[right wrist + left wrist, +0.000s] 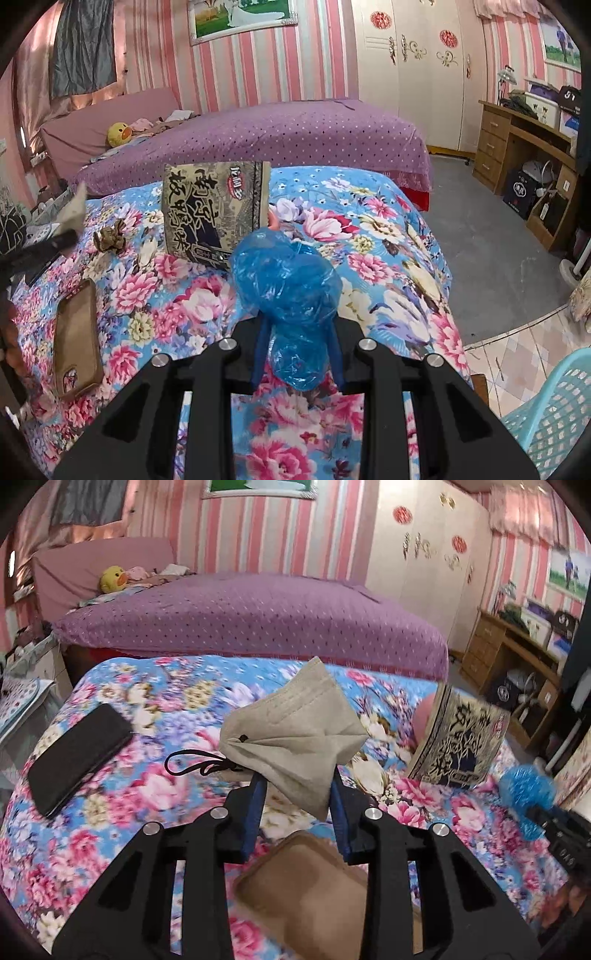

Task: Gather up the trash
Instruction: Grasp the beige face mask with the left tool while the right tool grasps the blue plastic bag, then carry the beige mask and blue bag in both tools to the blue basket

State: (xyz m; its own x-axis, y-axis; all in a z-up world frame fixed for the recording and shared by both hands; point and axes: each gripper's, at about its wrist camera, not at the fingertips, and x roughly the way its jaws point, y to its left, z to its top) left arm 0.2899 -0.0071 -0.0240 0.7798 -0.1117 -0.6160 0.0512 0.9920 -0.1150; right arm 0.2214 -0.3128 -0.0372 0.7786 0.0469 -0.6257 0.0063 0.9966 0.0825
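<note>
- The left hand-held gripper [297,786], black-framed with blue pads [255,812], has its two fingers closed onto a crumpled beige fabric face mask [291,734], raised clear of the surface below.
- The right hand-held gripper [297,332], of the same black build, has its blue pads [260,347] pinched on a scrunched blue plastic bag [286,288], which bulges out ahead of the fingertips.

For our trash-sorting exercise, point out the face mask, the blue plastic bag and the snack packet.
face mask [295,731], left wrist view, middle of its pleated cloth.
blue plastic bag [286,284], right wrist view, its crumpled upper bulge.
snack packet [210,206], right wrist view, printed front.
</note>
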